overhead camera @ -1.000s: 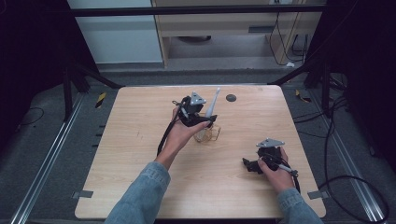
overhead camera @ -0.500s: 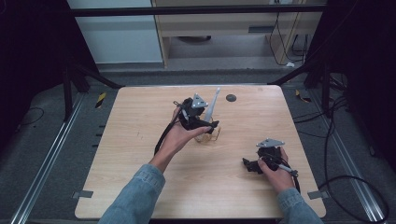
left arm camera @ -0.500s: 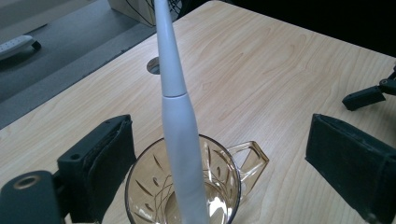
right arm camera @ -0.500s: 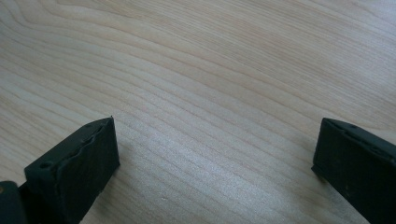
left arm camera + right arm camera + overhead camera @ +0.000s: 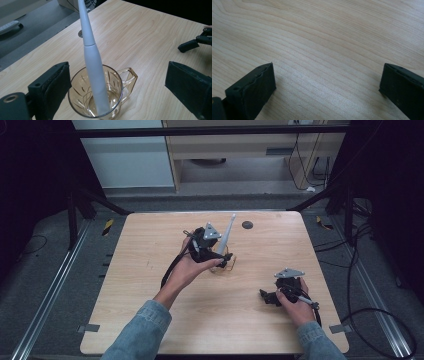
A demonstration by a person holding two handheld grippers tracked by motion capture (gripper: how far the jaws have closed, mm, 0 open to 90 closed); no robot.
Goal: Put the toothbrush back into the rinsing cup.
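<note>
Near the counter's (image 5: 150, 320) middle, a white electric toothbrush handle (image 5: 93, 67) is standing in an amber glass mug (image 5: 100, 100), its base down in the mug and its long axis rising steeply, leaning toward the counter's far edge. The mug's handle (image 5: 128, 76) is pointing toward the right gripper's (image 5: 267, 297) side. Around the mug, the left gripper (image 5: 220, 257) is sitting with its jaws spread wide, one pad (image 5: 53, 85) just beside the glass wall and the other well clear past the mug handle; they have just been opening, and neither pad is pressing on the mug or the toothbrush handle between them. So the toothbrush handle is lying straight ahead of these jaws and between them, and the left hand (image 5: 192, 267) is by far the nearer one. Well apart from the mug, toward the near right, the right gripper is resting low over bare wood, its jaws also wide with nothing between them. Beyond the mug, a small dark round inset (image 5: 247, 225) is showing in the counter. No brand or writing is readable on anything.
</note>
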